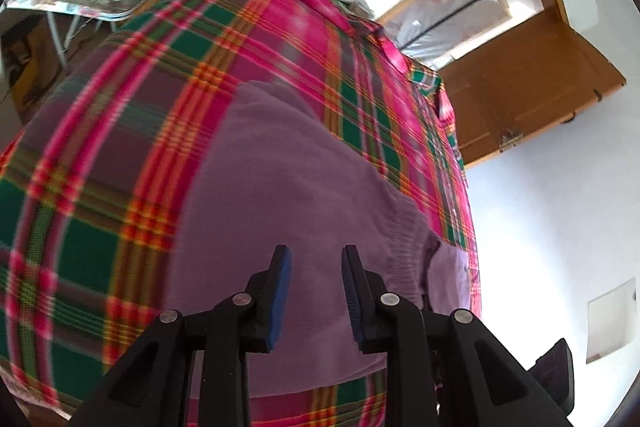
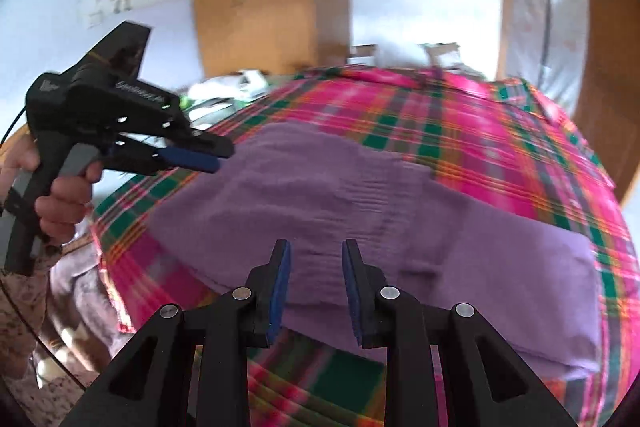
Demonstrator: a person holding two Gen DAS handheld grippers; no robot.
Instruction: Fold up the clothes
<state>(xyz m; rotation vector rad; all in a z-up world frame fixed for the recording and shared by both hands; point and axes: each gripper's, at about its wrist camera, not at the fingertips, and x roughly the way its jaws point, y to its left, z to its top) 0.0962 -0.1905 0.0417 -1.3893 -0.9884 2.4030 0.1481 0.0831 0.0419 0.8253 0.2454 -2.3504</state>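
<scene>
A purple garment (image 2: 360, 195) lies spread on a plaid sheet (image 2: 500, 131) over the bed, reaching from near the bed's front edge toward its middle, with a ribbed band across it and a flatter part lying toward the right edge. The right gripper (image 2: 314, 247) hovers over the garment's near part, jaws apart and empty. The left gripper (image 1: 316, 251), held in a hand (image 2: 60, 199), also has its jaws apart above the purple cloth, holding nothing. A cluttered counter (image 1: 100, 3) stands beyond the bed's far corner.
</scene>
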